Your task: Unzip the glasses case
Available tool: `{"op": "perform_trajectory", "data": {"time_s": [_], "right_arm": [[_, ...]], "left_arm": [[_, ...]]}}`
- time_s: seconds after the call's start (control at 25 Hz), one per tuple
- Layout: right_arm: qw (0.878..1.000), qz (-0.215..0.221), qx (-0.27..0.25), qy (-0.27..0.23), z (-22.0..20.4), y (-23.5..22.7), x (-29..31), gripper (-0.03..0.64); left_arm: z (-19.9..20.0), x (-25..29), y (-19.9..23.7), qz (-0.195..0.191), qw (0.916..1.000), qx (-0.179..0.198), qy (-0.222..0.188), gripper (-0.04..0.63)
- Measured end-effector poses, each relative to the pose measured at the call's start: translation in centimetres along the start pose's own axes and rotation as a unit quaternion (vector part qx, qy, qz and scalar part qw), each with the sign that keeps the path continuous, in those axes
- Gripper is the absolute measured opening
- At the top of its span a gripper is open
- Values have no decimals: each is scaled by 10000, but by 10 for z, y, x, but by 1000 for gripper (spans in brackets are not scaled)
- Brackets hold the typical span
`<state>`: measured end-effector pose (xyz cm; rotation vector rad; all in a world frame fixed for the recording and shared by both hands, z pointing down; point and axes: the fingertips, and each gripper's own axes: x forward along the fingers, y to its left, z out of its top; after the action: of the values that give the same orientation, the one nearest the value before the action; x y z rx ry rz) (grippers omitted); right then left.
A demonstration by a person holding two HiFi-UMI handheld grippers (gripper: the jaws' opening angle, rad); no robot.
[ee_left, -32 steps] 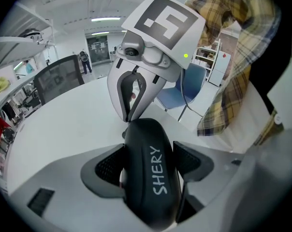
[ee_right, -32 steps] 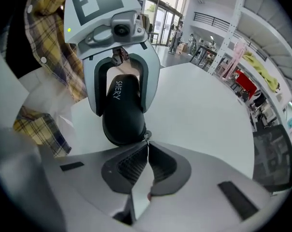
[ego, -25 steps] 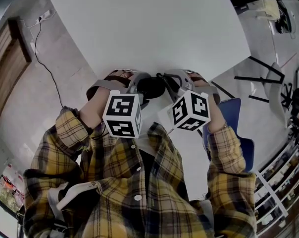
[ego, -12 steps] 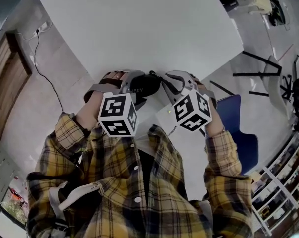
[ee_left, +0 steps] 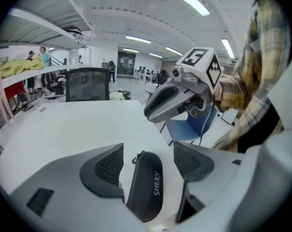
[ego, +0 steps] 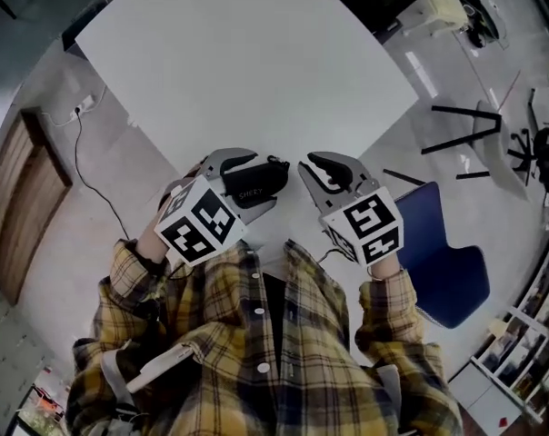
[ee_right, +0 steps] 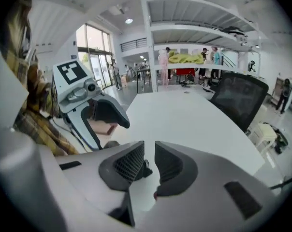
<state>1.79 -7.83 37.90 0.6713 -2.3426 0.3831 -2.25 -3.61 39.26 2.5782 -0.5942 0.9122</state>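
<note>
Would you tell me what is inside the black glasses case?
The glasses case looks closed, with its zipper pull at the far end, so its contents cannot be seen.

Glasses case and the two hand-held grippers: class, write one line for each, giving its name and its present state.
Glasses case: zipped shut, lying on the white table between the left jaws.
Left hand-held gripper: open, jaws set wide on either side of the case, not clamped.
Right hand-held gripper: open by a narrow gap, gripping nothing.
</note>
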Motion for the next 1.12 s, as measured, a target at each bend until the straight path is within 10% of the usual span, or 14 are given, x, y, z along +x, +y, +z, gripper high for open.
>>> {"op": "perform_trajectory", "data": {"time_s": [0.24,0.48,0.76,1.12], "right_arm": [[9882,-362,838,-1228,62,2,-46,46],[9706,-599,1013,-2101,100,11,-94,46],[9622,-653,746,-2535,123,19,-123,37],[9640,-586,739,-2488,125,16,-121,0]], "left_arm": [[76,-41,12,652,9815,-1131,-1398,328],[132,-79,-9,793,9652,-1200,-2183,191],[155,-104,-11,1381,9534,-1017,-2482,17],[153,-105,-5,1563,9487,-1174,-2484,8]]}}
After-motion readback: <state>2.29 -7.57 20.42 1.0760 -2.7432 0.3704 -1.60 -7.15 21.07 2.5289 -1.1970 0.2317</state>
